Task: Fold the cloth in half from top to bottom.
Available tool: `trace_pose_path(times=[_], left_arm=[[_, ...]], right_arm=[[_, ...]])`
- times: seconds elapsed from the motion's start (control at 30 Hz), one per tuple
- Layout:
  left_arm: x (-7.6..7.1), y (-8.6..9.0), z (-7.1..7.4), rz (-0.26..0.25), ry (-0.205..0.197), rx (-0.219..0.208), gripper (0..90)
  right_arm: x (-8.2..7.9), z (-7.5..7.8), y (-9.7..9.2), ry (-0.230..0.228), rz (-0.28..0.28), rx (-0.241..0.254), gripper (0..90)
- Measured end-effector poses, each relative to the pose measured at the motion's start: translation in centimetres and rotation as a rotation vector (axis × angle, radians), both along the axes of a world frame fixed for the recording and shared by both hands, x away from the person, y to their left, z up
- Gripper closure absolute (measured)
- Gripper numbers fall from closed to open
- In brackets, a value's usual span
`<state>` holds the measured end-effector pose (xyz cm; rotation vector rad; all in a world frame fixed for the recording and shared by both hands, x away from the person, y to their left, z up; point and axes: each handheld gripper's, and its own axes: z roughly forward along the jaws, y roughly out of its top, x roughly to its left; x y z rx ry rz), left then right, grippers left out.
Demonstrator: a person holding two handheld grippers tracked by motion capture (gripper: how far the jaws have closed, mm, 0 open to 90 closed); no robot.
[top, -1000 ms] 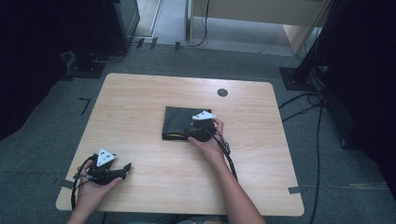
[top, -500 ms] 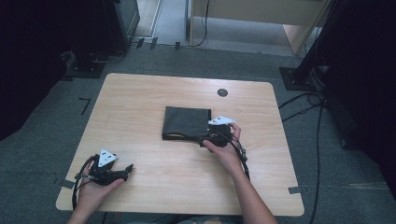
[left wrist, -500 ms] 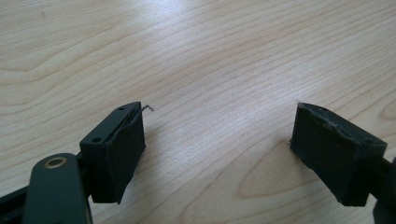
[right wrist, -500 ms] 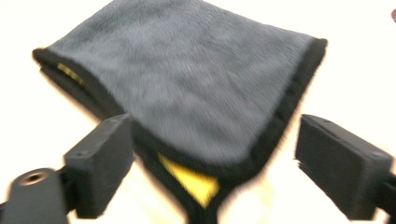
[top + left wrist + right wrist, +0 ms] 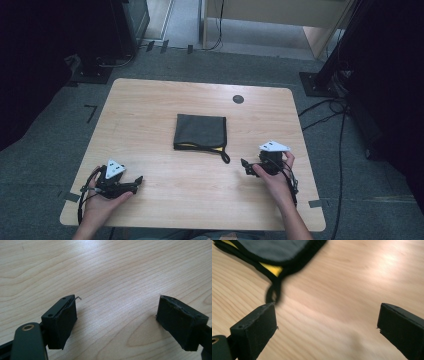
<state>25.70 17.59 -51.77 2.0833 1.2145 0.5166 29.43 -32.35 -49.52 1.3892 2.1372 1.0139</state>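
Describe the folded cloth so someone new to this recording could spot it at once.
Start at the wooden table and look to its middle. There lies a dark grey folded cloth, square, lying flat. A yellow lining peeks from its near edge, and a black loop trails from its corner toward the right gripper.

**Folded cloth at the table's middle**

The dark grey cloth (image 5: 200,131) lies flat, folded into a neat square. A yellow lining shows along its near edge, and a black loop (image 5: 224,155) trails from its near right corner onto the wood.
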Motion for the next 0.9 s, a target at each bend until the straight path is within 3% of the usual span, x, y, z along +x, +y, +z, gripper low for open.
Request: trace_pose_path(times=[0.47,0.9], left_arm=[[0.0,0.0,0.0,0.0,0.0,0.001,16.4],[0.0,0.0,0.0,0.0,0.0,0.0,16.3]], right_arm=[[-4.3,-1.0,-6.3,0.033,-0.137,-0.014,1.9],[-8.1,-2.5,-9.0,0.093,-0.211,-0.018,1.9]])
